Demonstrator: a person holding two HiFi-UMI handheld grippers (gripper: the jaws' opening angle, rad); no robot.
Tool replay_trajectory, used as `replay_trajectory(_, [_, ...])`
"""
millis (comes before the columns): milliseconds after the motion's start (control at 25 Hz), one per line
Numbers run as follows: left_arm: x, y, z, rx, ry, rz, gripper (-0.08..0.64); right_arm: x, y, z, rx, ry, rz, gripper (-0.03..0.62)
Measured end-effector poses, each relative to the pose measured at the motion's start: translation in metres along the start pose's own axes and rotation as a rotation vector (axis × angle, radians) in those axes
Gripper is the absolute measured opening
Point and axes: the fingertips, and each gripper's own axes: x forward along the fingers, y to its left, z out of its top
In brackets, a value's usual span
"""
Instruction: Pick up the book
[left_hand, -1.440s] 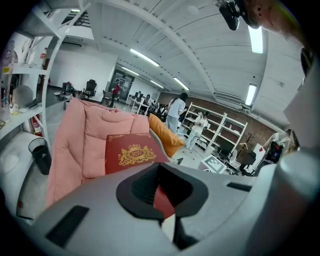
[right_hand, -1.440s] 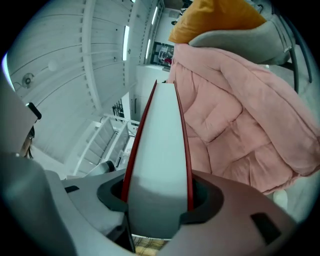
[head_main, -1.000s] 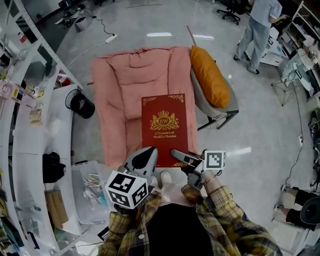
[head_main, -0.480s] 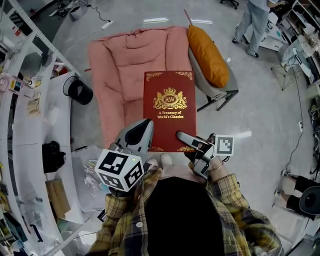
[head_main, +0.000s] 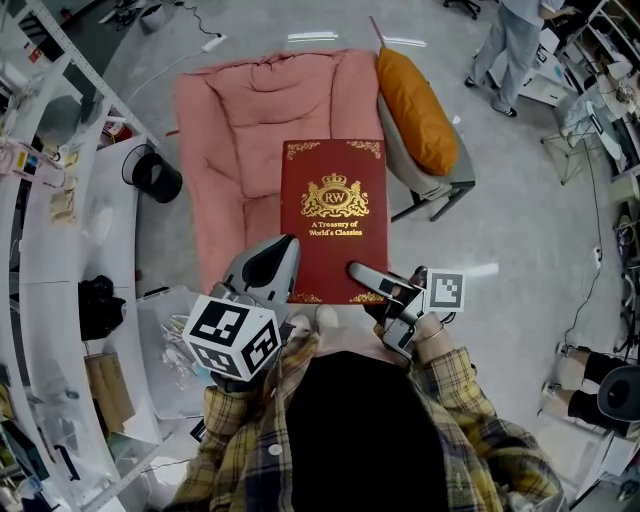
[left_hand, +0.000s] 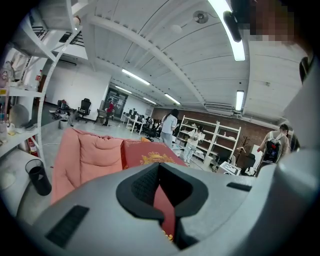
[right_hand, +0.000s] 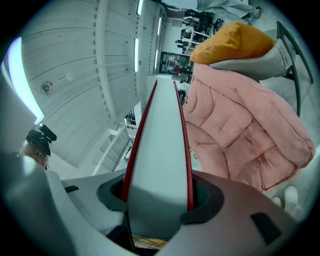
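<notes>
A thick dark red book (head_main: 333, 220) with a gold crest hangs roughly level above the pink padded chair (head_main: 240, 130). My right gripper (head_main: 365, 283) is shut on its near right corner; in the right gripper view the book's pale page edge (right_hand: 159, 150) fills the jaws of the right gripper (right_hand: 159, 200). My left gripper (head_main: 275, 262) lies at the book's near left corner. In the left gripper view, the left gripper (left_hand: 162, 200) has only a narrow slit between its jaws, and the book's red cover (left_hand: 145, 155) shows in it. Whether those pads pinch the book is unclear.
An orange cushion (head_main: 415, 110) leans on the grey chair beside the pink one. A black bin (head_main: 155, 175) and a clear plastic box (head_main: 165, 340) stand on the floor to the left, by white shelving (head_main: 40, 200). A person (head_main: 510, 40) stands at the far right.
The book has risen toward the head camera with the right gripper on it and now looks larger. Over the last half second almost nothing moved. The left gripper stayed at the near left corner.
</notes>
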Motion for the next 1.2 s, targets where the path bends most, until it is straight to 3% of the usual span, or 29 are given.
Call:
replay_trajectory(560, [-0.003,0.017,0.001,-0.005,-0.002,0.034,0.005,0.021,-0.002,0.0,0.002,0.03,0.011,0.255])
replay_trajectory(800, [0.007,0.001,-0.003,-0.002,0.005,0.032,0.003,0.003,-0.003,0.002,0.011,0.033,0.018,0.255])
replay_trajectory(1200, [0.015,0.003,0.015,-0.009,-0.018,-0.029,0.004,-0.005,-0.007,0.007,0.014,0.017,0.003,0.255])
